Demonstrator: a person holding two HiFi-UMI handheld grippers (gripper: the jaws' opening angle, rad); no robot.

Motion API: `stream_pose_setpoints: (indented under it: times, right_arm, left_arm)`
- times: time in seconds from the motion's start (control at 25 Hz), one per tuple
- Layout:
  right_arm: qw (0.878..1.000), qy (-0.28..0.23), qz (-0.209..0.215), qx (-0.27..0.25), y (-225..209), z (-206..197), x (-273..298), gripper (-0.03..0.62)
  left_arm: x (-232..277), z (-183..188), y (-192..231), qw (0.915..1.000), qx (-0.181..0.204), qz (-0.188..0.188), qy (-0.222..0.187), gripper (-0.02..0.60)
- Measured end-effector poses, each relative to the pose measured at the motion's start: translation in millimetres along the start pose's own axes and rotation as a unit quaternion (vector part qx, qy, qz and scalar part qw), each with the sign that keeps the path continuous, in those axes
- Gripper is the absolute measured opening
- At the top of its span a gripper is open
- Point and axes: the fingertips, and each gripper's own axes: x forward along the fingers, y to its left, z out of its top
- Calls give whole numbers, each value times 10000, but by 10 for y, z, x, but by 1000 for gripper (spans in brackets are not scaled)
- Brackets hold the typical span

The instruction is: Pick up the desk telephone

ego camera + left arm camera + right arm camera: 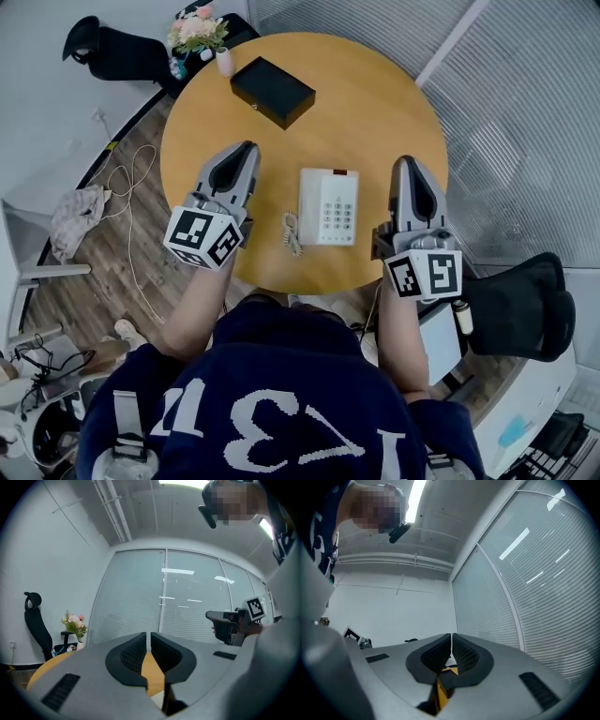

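Note:
A white desk telephone (pixel 329 206) with a keypad and a coiled cord (pixel 292 232) lies near the front edge of the round wooden table (pixel 375 103) in the head view. My left gripper (pixel 246 150) hovers over the table just left of the phone, jaws shut with nothing between them. My right gripper (pixel 405 166) is over the table to the phone's right, also shut and empty. Neither touches the phone. In the left gripper view the shut left gripper (pixel 148 639) points level across the table; the right gripper view shows the shut right gripper (pixel 451 641) aimed at wall and blinds.
A black box (pixel 273 91) lies at the table's far side. A small vase of flowers (pixel 199 32) stands at the far left edge. A black office chair (pixel 112 52) is beyond the table, another chair (pixel 525 305) to my right. Cables (pixel 127 187) and a cloth (pixel 77 214) lie on the floor at left.

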Motion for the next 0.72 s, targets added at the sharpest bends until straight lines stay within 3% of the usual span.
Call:
stream_pose_setpoints:
  times: [0.4, 0.56, 0.72]
  right_arm:
    - [9990, 415, 93, 147, -121, -389, 188, 31]
    - [9948, 943, 255, 279, -205, -805, 211, 31]
    - [9833, 1752, 318, 388, -327, -1443, 201, 31]
  left_arm:
    - [316, -378, 17, 9982, -267, -302, 432, 39]
    - [402, -726, -31, 9923, -661, -595, 863, 163]
    - [439, -1250, -15, 9842, -914, -650, 1367, 181]
